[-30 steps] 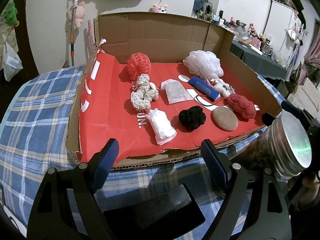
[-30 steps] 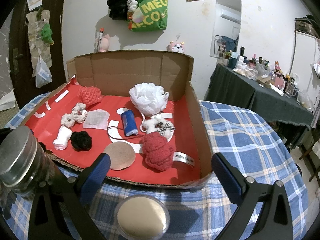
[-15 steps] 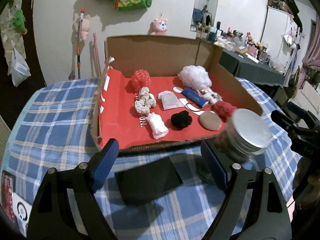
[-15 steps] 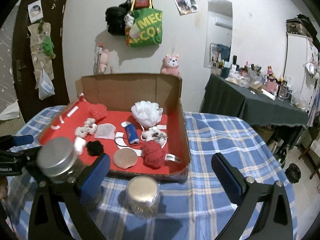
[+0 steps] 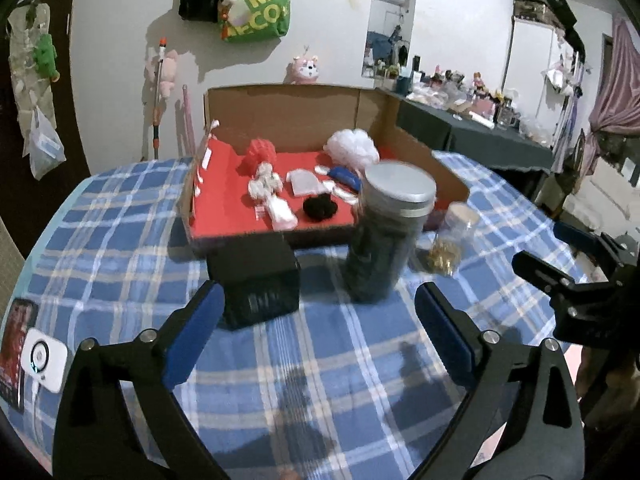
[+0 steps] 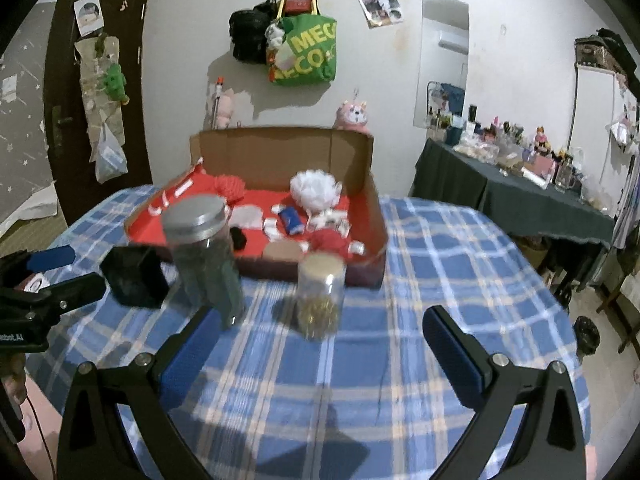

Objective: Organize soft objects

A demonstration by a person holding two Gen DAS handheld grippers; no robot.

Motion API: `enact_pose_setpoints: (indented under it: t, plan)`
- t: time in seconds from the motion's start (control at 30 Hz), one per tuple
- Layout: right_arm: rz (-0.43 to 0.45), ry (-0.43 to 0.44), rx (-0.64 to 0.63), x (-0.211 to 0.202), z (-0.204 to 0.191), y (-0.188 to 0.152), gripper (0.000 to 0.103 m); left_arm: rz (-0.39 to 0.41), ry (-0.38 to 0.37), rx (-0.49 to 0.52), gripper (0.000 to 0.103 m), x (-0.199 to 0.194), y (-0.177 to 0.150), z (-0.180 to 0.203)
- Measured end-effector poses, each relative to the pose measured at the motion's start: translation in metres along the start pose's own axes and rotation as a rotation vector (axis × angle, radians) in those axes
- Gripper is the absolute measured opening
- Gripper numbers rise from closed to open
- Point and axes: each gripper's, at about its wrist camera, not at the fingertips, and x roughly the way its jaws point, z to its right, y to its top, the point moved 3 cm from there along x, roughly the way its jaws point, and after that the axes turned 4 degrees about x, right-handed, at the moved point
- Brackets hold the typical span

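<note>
A cardboard box (image 5: 280,112) lined in red stands at the far side of the checked table. In it lie a red pouf (image 5: 260,154), a white pouf (image 5: 352,148), a cream knit piece (image 5: 264,184), a white roll (image 5: 282,212), a black scrunchie (image 5: 319,207), a blue item (image 6: 290,220), a red knit ball (image 6: 330,240) and a tan round pad (image 6: 284,250). My left gripper (image 5: 320,332) hovers over the table well short of the box, its jaws opening with nothing between them. My right gripper (image 6: 320,352) is open and empty, also back from the box (image 6: 264,152).
A tall dark jar (image 5: 384,240) with a silver lid, a small clear jar (image 5: 452,240) and a black box (image 5: 256,276) stand on the cloth in front of the cardboard box. A white device (image 5: 42,360) lies at the table's left edge. A cluttered dark side table (image 6: 500,196) is at the right.
Both grippers have drawn back from the box, which now looks small and far. The jars and the black box have come into view ahead. The left jaws stand a little wider.
</note>
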Motion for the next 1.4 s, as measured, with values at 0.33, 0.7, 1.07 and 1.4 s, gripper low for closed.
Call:
enact_pose_setpoints:
  t: [0.33,0.7,1.07,1.4]
  plan:
    - [-0.161,0.007,0.031,0.042,0.002,-0.051,0.103,-0.109,0.018,-0.017,0.098,0.042,-0.041,0.005]
    - [-0.264,-0.012,0.05,0.078,0.002,-0.069,0.103,-0.213,0.106,-0.018,0.1,0.081,-0.059,0.007]
    - [-0.257,-0.015,0.058,0.079,0.004,-0.068,0.103,-0.22,0.122,-0.033,0.103,0.082,-0.057,0.005]
    - [-0.256,-0.017,0.057,0.079,0.004,-0.069,0.103,-0.218,0.124,-0.034,0.103,0.084,-0.056,0.004]
